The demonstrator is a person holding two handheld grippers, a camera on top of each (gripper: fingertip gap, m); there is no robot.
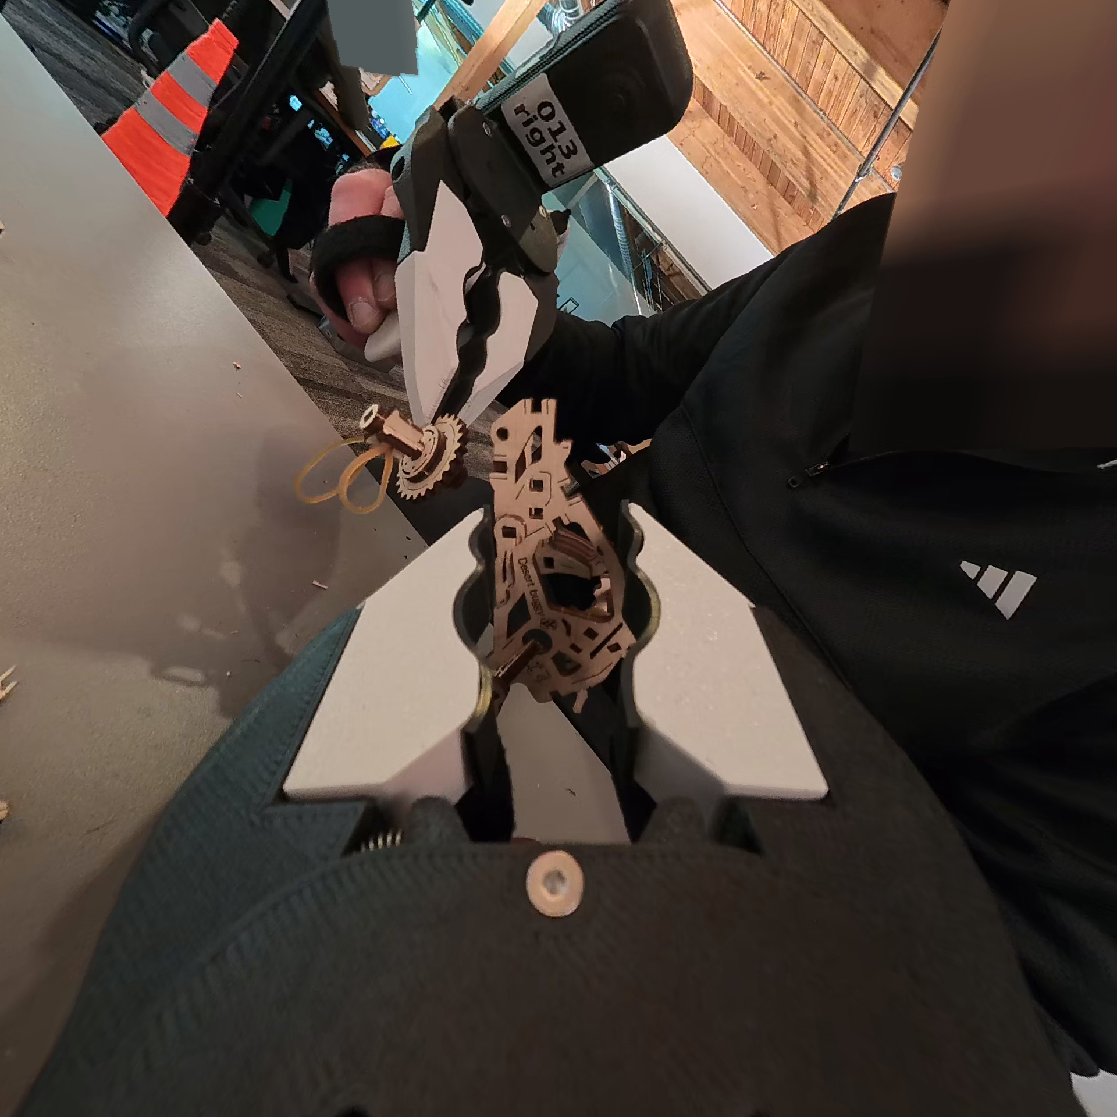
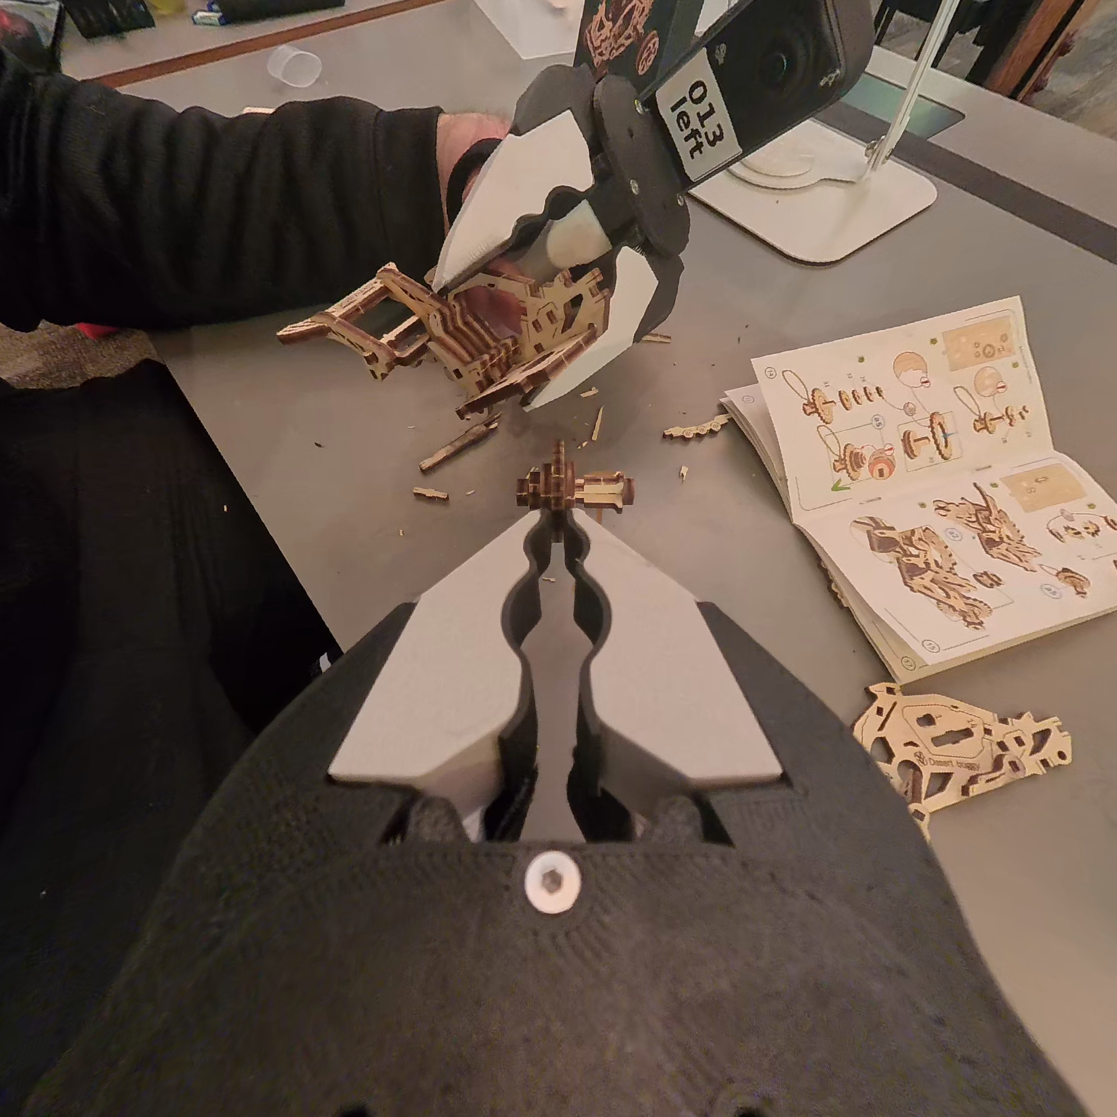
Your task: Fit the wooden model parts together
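Now, step in hand: I judge I am bringing the gear axle to the buggy frame for fitting.
Left gripper (image 2: 532, 338): my jaws stand fairly wide around the wooden buggy frame (image 2: 459, 338), clamping it from both sides above the table (image 2: 755, 314).
Right gripper (image 2: 556, 520): my jaws are narrow, pinching the toothed disc of the gear axle (image 2: 571, 486), just short of the frame.
Rubber band (image 1: 338, 477): it hangs looped from the axle's far end.
Instruction booklet (image 2: 931, 477): open, right of the frame.
Loose side panel (image 2: 961, 749): flat, beyond the booklet from the frame.
Next move: I must line the axle with a hole in the frame, keeping the band clear.
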